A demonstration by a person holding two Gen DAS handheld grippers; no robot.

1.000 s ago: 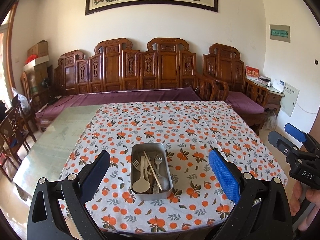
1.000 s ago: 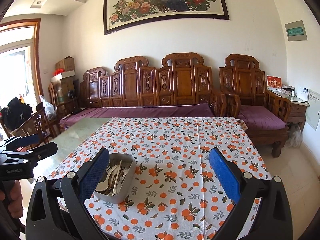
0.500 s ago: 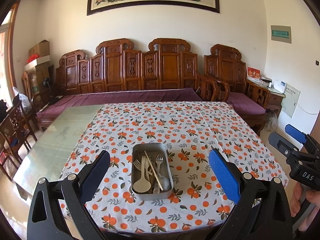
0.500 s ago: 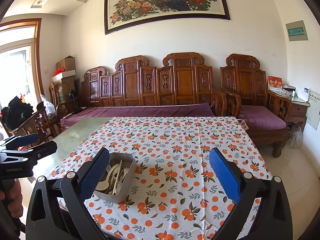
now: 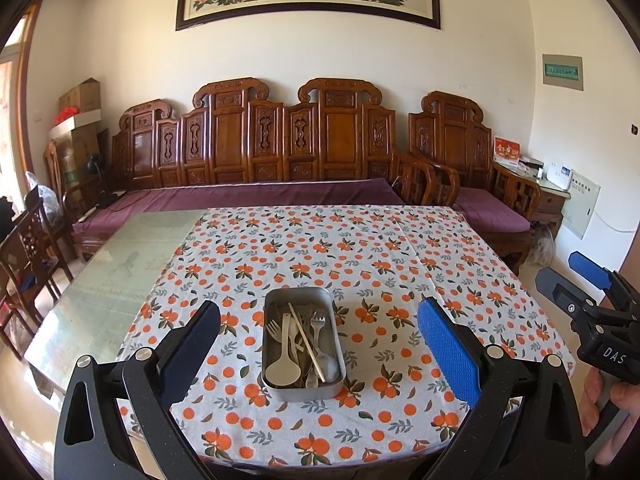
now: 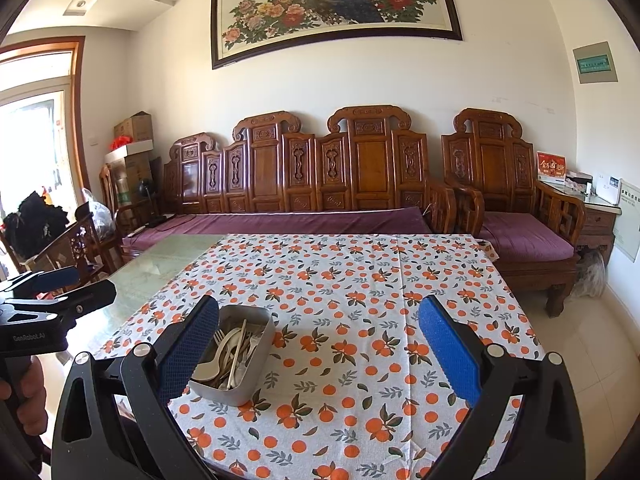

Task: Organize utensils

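Tin point(image 5: 303, 390) of utensils lies centred ahead of left tongs point(image 5: 319, 346).

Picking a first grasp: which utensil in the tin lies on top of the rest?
The thin pale chopstick, lying diagonally over the forks and spoons in the metal tin.

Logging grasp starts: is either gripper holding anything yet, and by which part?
Nothing. The left gripper and right gripper are both open; the utensils lie in the metal tin.

"DAS" on right tongs point(image 5: 588, 280); apparently "GenRobot.AI" on left tongs point(image 6: 60, 284).
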